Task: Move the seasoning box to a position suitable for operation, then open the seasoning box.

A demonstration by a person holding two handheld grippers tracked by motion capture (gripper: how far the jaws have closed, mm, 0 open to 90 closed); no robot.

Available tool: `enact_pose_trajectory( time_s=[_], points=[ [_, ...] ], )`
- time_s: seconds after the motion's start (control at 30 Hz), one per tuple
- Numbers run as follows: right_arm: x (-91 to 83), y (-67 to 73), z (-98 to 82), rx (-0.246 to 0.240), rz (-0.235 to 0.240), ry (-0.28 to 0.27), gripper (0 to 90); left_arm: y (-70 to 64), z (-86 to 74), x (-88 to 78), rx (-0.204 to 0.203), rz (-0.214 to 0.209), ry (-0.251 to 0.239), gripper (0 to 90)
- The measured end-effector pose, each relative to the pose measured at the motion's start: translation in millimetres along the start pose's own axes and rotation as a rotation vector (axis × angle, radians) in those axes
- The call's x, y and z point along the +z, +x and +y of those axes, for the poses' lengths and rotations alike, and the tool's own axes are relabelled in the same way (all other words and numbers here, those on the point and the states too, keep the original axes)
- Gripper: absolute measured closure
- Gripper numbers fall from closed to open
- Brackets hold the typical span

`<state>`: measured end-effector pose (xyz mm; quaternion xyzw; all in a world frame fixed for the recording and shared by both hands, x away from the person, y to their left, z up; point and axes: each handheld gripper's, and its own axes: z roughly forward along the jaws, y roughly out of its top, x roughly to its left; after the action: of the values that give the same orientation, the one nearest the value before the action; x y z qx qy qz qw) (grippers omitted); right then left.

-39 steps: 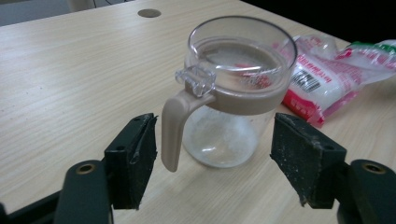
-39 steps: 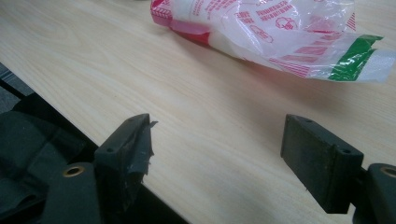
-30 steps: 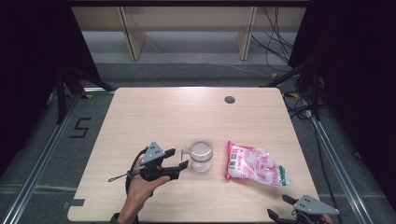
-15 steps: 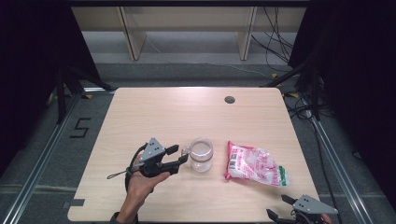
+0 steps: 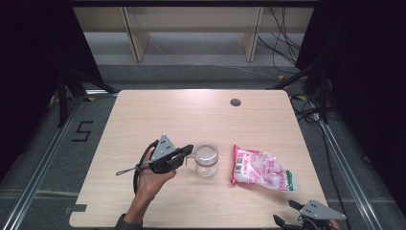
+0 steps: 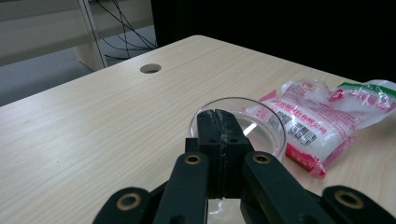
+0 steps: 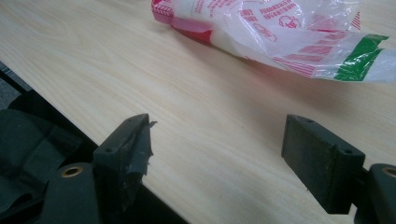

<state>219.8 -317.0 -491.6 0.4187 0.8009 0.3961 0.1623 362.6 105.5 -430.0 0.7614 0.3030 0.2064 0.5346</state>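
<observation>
Left gripper (image 6: 219,122) at the glass cup (image 5: 207,158)
Its jaws had just been closing and stood pinched together on the cup's near rim, mid-table beside the pink bag (image 5: 261,168); right gripper (image 7: 219,140) gaped wide, empty, at the table's (image 5: 191,115) near edge

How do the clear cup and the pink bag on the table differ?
The clear cup stands upright, while the pink bag lies flat and crumpled. The cup is see-through and plain; the bag is printed in pink and white with a green end. The left gripper is shut on the cup's rim; nothing touches the bag. Both rest on the table.
</observation>
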Motion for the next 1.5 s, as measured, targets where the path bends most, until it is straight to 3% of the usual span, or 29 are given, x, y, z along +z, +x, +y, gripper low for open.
enact_pose_trajectory(
  time_s=[0.13, 0.2, 0.23, 0.3, 0.33, 0.37, 0.4, 0.47, 0.5, 0.6, 0.67, 0.7, 0.8, 0.9, 0.97, 1.03, 1.1, 1.17, 1.2, 1.27, 1.3, 1.37, 1.5],
  points=[
    [-0.8, -0.1, -1.3, 0.009, -0.018, 0.001, 25.0, 1.7, 0.5, 3.5, -0.015, 0.005, -0.002, 89.4],
    [-2.2, 1.8, -1.4, 0.043, -0.016, 0.007, 25.0, 2.5, 1.1, 4.4, -0.012, 0.006, -0.002, 89.4],
    [-0.9, -1.2, -1.0, 0.01, -0.017, -0.006, 25.0, 3.2, 1.4, 4.6, -0.007, 0.008, -0.003, 89.4],
    [-0.5, -1.4, -1.0, 0.005, 0.0, -0.004, 25.0, 3.2, 0.8, 5.8, -0.009, 0.005, -0.003, 89.4],
    [-0.9, -1.3, -0.8, -0.013, -0.023, -0.008, 25.1, 3.3, 0.8, 5.9, 0.004, 0.006, 0.005, 89.4],
    [-1.9, 2.2, -0.8, 0.028, -0.017, 0.001, 25.1, 3.1, 0.7, 6.2, 0.002, 0.006, 0.005, 89.4],
    [-1.4, -0.6, -0.5, -0.012, -0.022, -0.012, 25.1, 3.3, 1.0, 6.5, 0.001, 0.004, 0.004, 89.4],
    [-1.2, -1.0, -0.4, -0.019, -0.02, -0.014, 25.1, 3.8, 1.5, 6.7, 0.001, 0.006, 0.002, 89.5],
    [-1.4, -0.1, -0.6, 0.011, -0.009, -0.002, 25.0, 4.0, 1.9, 6.9, 0.003, 0.006, 0.003, 89.5],
    [-1.4, -1.3, 0.9, 0.014, -0.004, -0.013, 24.0, 4.8, 2.2, 6.7, 0.003, 0.001, 0.005, 89.5],
    [-1.2, 0.9, 2.1, 0.042, -0.004, -0.027, 22.7, 5.7, 1.7, 7.2, 0.002, 0.003, 0.004, 89.4],
    [-0.3, 0.1, 3.2, 0.029, 0.005, -0.044, 22.1, 6.3, 1.3, 7.8, -0.002, -0.006, -0.003, 89.4],
    [-0.8, 5.4, 4.8, 0.06, -0.004, -0.048, 20.8, 7.7, 0.7, 7.7, -0.006, -0.004, -0.005, 89.4],
    [0.6, 4.8, 6.3, 0.004, -0.016, -0.075, 19.2, 8.6, -0.3, 7.0, -0.014, 0.007, 0.001, 89.4],
    [0.7, 5.2, 6.5, 0.005, -0.021, -0.085, 18.3, 10.1, -1.6, 8.8, -0.013, 0.005, -0.003, 89.3],
    [-0.1, 8.1, 6.6, 0.045, -0.007, -0.079, 17.6, 10.3, -3.0, 9.7, -0.018, 0.004, 0.005, 89.4],
    [1.0, 5.9, 7.0, 0.02, 0.0, -0.103, 17.6, 11.7, -4.6, 11.1, -0.002, 0.002, 0.016, 89.4],
    [1.0, 5.2, 7.5, -0.003, -0.011, -0.11, 17.6, 11.9, -6.9, 12.2, -0.016, 0.007, 0.025, 89.4],
    [0.1, 8.8, 7.3, 0.029, -0.013, -0.101, 17.8, 12.1, -7.6, 12.1, -0.016, 0.012, 0.032, 89.4],
    [0.3, 7.7, 7.8, 0.008, -0.011, -0.11, 19.6, 13.7, -9.6, 12.6, -0.009, 0.016, 0.038, 89.4],
    [-0.5, 9.7, 7.6, 0.026, -0.004, -0.102, 20.9, 13.7, -9.6, 12.6, -0.009, 0.016, 0.038, 89.4],
    [0.1, 6.3, 8.1, -0.005, 0.005, -0.119, 23.3, 14.9, -12.2, 13.7, -0.008, 0.014, 0.044, 89.4],
    [-0.1, 7.1, 9.1, -0.02, 0.006, -0.123, 27.9, 14.5, -15.5, 14.7, -0.008, 0.021, 0.046, 89.3]
  ],
)
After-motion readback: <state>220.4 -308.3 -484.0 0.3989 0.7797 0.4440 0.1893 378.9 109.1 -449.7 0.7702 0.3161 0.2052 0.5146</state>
